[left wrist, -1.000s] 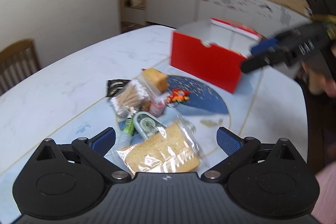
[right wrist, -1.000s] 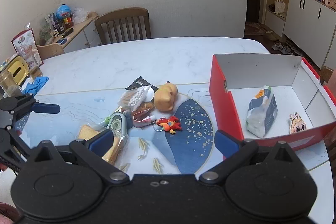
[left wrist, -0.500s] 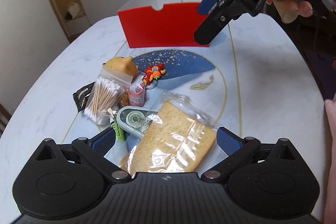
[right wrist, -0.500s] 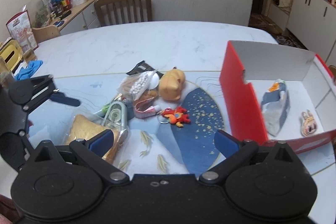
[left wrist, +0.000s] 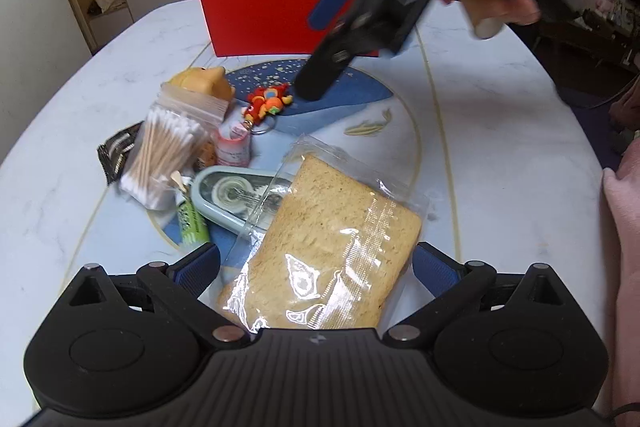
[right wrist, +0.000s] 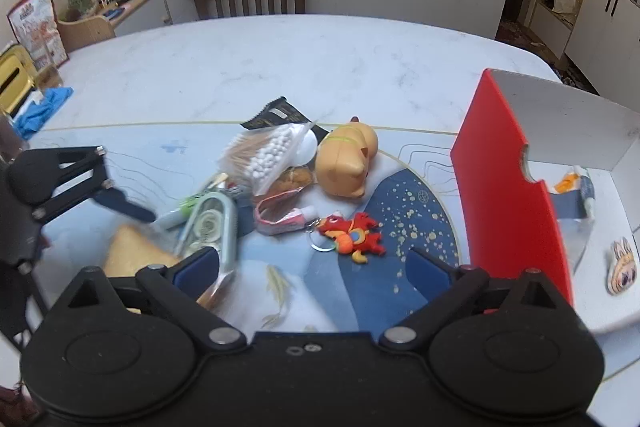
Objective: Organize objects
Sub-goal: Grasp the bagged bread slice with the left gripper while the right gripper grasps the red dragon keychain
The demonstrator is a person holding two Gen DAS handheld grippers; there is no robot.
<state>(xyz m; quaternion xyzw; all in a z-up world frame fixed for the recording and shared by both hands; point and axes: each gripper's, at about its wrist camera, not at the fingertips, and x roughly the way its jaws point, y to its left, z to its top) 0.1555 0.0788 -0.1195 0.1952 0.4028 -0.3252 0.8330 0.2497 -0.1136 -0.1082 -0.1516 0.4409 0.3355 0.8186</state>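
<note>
- Left gripper (left wrist: 316, 263) low over the bagged bread slice (left wrist: 328, 259), fingers spread wide with the bag sitting between them, not pinched yet. Probably lined up that way so the blue pads can close on the flat sides of the slice.
- Bread slice: tan, porous crumb, squarish, sealed in crinkly clear film throwing lots of glare. Loose film at the top corner draped over the tape dispenser (left wrist: 236, 195), so a lift might drag that along. Just a guess.
- Right gripper (right wrist: 312, 263) hanging above the red dragon keychain (right wrist: 352, 233), fingers also wide, nothing held. Looks aimed at that charm next, though hard to call.
- Keychain: rubbery, bright red and orange, metal ring at one end, lying on the dark blue speckled patch of the tabletop (right wrist: 280, 67).
- Rest of the pile bunched together mid-tabletop: zip bag of cotton swabs (left wrist: 164, 151) with wooden sticks, smooth yellow-orange plastic animal toy (right wrist: 348, 159), small pink tube (right wrist: 280, 221), black foil packet (right wrist: 276, 115), green-labelled tube (left wrist: 192, 223). All touching or overlapping, so picking one cleanly takes care.
- Red box (right wrist: 516, 203) off to the right side, open top, stiff cardboard, red outside and white inside, thumb notch cut in the near wall. Already holding a soft pouch (right wrist: 580, 195) and a small flat bunny-face charm (right wrist: 620, 267), so clearly the drop-off spot.
- Marble-look tabletop, glossy and slick, fine for sliding things but the film bag may skid under the fingers.
</note>
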